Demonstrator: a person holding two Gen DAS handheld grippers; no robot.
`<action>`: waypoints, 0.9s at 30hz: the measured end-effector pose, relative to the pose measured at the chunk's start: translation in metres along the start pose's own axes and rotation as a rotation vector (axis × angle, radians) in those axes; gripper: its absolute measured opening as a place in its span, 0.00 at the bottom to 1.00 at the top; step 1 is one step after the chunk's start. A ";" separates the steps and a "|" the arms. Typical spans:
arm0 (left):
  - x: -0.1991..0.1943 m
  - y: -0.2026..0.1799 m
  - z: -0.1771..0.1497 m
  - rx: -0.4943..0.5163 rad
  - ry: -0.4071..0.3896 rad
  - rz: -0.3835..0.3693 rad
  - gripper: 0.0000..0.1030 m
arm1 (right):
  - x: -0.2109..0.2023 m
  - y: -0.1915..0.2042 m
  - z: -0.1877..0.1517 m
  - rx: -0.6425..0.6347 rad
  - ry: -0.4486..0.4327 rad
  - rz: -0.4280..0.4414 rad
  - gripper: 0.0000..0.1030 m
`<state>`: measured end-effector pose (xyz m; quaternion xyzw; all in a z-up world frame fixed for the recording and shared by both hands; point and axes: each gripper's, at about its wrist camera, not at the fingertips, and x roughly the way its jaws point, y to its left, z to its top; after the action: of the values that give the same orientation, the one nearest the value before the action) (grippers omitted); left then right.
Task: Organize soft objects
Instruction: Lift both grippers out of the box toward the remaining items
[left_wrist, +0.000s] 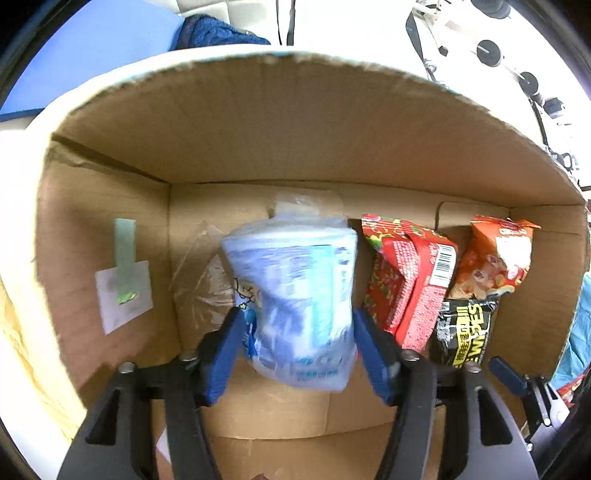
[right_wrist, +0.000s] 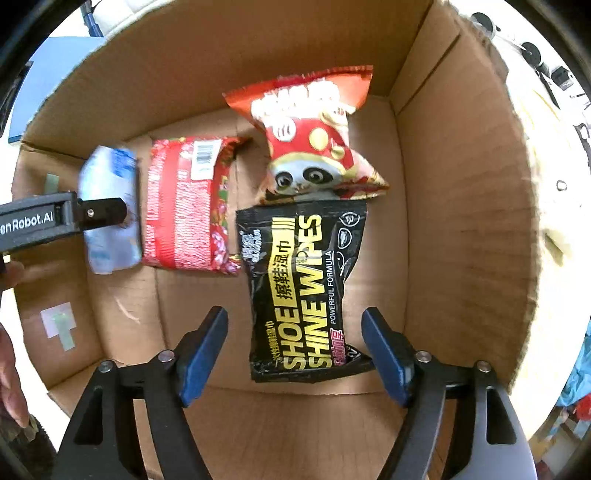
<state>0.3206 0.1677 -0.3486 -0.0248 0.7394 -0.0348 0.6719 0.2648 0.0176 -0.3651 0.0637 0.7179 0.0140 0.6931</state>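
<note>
Tissue pack (left_wrist: 295, 306): pale blue soft pack, pinched at its waist by the left gripper (left_wrist: 295, 332), low over the cardboard box (left_wrist: 295, 129) floor towards its left wall
Long axis: runs away from the gripper, towards the far wall
Neighbours: red packet (left_wrist: 406, 280) just beside it on the right; panda bag (right_wrist: 314, 147) and black wipes pack (right_wrist: 306, 291) beyond
Right gripper (right_wrist: 295, 339): jaws wide, empty, wipes pack lying between them
Hard to tell: whether the tissue pack touches the floor; its print is blurred
</note>
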 end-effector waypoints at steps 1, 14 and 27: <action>-0.002 -0.002 -0.003 0.003 -0.006 0.002 0.61 | -0.008 0.000 -0.003 -0.001 -0.007 -0.001 0.77; -0.044 -0.005 -0.042 -0.011 -0.132 0.010 0.94 | -0.068 -0.002 -0.019 -0.032 -0.100 -0.006 0.97; -0.129 -0.007 -0.116 0.015 -0.321 0.023 0.94 | -0.129 -0.007 -0.065 -0.074 -0.225 0.013 1.00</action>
<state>0.2171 0.1740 -0.2093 -0.0165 0.6224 -0.0280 0.7820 0.2036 0.0009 -0.2351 0.0440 0.6343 0.0378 0.7709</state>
